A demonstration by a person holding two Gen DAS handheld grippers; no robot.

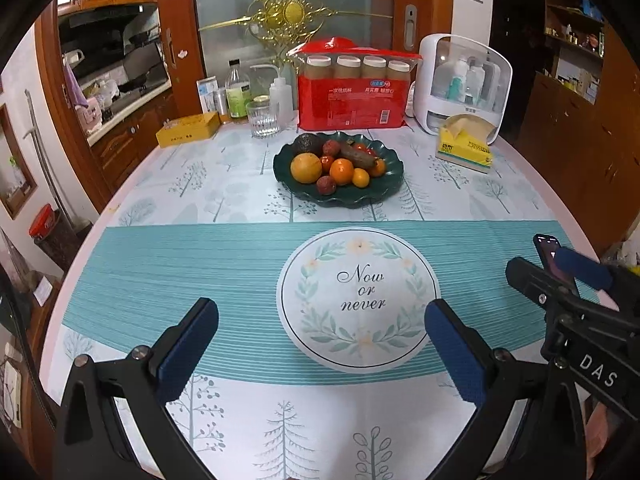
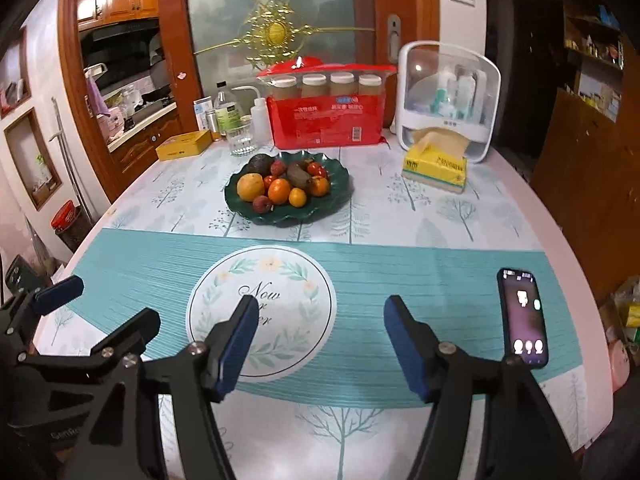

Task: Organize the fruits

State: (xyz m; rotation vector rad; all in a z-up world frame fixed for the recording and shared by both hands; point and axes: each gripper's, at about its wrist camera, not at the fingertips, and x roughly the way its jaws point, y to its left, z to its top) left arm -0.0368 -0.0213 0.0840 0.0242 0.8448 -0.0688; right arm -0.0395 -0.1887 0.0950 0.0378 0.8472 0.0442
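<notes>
Left wrist view: the left gripper [image 1: 320, 340] hangs spread wide and empty over the tablecloth's round "Now or never" print [image 1: 360, 300], well short of the dark green plate [image 1: 384, 190] heaped with fruit [image 1: 336, 160]. Right wrist view: the right gripper [image 2: 320, 340] gapes with nothing between its pads; the fruit plate sits beyond, a phone [image 2: 524, 316] lies just right
</notes>
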